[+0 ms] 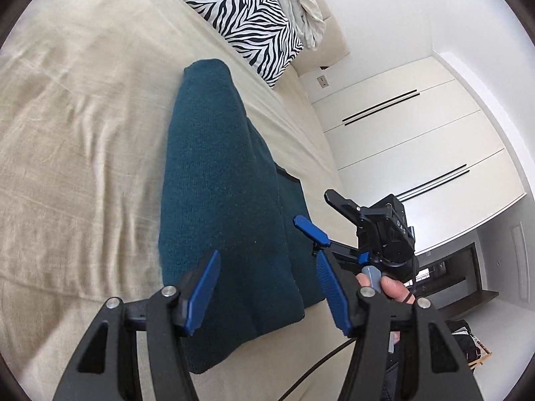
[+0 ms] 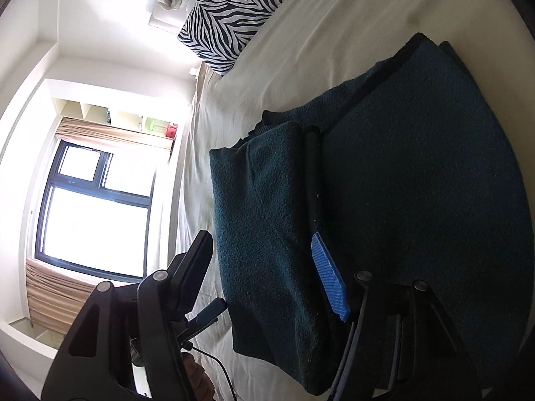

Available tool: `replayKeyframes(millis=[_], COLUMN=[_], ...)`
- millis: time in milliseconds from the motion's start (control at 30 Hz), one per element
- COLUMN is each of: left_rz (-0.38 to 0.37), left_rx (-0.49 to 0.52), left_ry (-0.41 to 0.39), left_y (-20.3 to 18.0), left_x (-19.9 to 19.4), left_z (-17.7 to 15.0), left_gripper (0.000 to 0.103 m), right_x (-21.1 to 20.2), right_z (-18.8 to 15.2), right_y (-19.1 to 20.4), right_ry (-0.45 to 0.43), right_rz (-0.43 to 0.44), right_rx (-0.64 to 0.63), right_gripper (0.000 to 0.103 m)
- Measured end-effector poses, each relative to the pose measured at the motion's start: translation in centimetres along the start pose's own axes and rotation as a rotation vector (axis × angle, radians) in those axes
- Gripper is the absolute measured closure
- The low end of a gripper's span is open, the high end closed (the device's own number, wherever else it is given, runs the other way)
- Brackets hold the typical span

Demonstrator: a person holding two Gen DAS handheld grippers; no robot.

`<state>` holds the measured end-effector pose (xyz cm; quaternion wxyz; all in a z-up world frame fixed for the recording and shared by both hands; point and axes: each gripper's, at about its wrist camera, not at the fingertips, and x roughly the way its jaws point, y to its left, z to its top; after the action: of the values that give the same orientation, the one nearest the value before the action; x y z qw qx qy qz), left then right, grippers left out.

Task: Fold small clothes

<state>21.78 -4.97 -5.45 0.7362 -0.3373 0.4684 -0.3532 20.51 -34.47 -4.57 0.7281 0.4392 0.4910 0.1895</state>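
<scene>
A dark teal knitted garment point(image 1: 220, 180) lies folded lengthwise on the beige bedsheet point(image 1: 77, 127). My left gripper point(image 1: 267, 290) is open above its near end, holding nothing. My right gripper point(image 1: 311, 214) shows at the garment's right edge in the left wrist view, jaws apart. In the right wrist view the garment point(image 2: 418, 183) fills the right side, with a folded flap point(image 2: 267, 217) on the left. My right gripper point(image 2: 264, 267) is open over that flap, one blue pad point(image 2: 329, 280) resting close to the cloth.
A zebra-print pillow point(image 1: 244, 16) lies at the head of the bed, with crumpled white bedding point(image 1: 304, 3) beyond. White wardrobe doors point(image 1: 418, 140) stand to the right. A bright window point(image 2: 97, 214) with a curtain shows in the right wrist view.
</scene>
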Motion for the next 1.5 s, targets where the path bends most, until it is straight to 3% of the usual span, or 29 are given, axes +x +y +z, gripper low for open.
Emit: replayKeyframes(millis=[267, 367, 433, 500, 733, 867, 967, 1100, 1367, 1467, 1500], left_rz=[0.041, 0.051, 0.066, 0.082, 0.135, 0.196, 0.184, 0.166, 0.14, 0.128, 0.125], left_rx=[0.053, 0.057, 0.073, 0.099, 0.2, 0.239, 0.216, 0.196, 0.179, 0.172, 0.171], left_ry=[0.011, 0.015, 0.016, 0.017, 0.022, 0.083, 0.095, 0.108, 0.117, 0.121, 0.121], left_y=[-0.8, -0.7, -1.0, -1.5, -3.3, -3.1, -2.6, -2.1, -1.6, -1.4, -1.3], left_x=[1.0, 1.3, 1.7, 2.1, 3.4, 6.1, 6.6, 6.8, 6.4, 6.1, 5.8], left_z=[0.2, 0.4, 0.4, 0.4, 0.1, 0.0, 0.1, 0.5, 0.1, 0.1, 0.1], left_gripper=[0.041, 0.041, 0.041, 0.041, 0.041, 0.04, 0.04, 0.04, 0.04, 0.04, 0.04], right_x=[3.5, 3.5, 3.2, 2.6, -0.2, 0.5, -0.5, -1.8, 0.2, -0.1, -0.4], right_z=[-0.8, -0.9, -0.9, -1.0, -1.0, -1.5, -1.6, -1.3, -0.7, -1.1, -1.1], right_y=[-0.6, -0.8, -0.5, -0.5, -0.8, -2.0, -2.1, -1.8, -3.0, -3.1, -3.1], right_ry=[0.098, 0.097, 0.091, 0.068, -0.015, 0.032, 0.019, -0.026, 0.019, 0.001, -0.009], right_rz=[-0.091, -0.097, -0.13, -0.145, -0.118, -0.141, -0.082, -0.073, -0.124, -0.124, -0.134], right_rx=[0.021, 0.029, 0.001, -0.02, -0.013, 0.003, 0.027, 0.022, 0.062, 0.059, 0.052], right_gripper=[0.062, 0.072, 0.091, 0.093, 0.095, 0.093, 0.09, 0.086, 0.086, 0.081, 0.076])
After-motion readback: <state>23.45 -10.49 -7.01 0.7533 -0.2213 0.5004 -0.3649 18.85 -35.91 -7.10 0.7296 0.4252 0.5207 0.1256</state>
